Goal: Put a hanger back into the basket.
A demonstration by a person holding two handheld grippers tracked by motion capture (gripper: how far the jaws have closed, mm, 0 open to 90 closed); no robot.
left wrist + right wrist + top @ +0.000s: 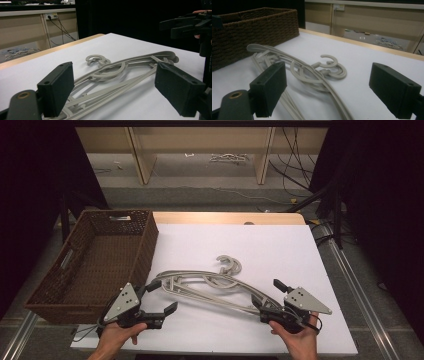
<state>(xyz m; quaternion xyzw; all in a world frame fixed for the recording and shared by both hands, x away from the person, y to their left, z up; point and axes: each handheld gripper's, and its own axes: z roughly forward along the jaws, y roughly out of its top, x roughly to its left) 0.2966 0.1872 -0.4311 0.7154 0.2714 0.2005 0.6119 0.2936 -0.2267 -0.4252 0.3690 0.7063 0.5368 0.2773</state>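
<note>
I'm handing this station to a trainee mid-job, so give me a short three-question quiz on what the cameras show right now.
1. True or false: the grey hangers already lie inside the wicker basket.
2. How do the jaws of the left gripper and the right gripper stand? A) both open B) both shut C) only the left one open
3. On which side of the white table top does the basket stand in the high view?

Key
1. False: they lie in a tangled pile on the table top, between the two grippers.
2. A: both open, nothing clamped.
3. The left side.
</note>
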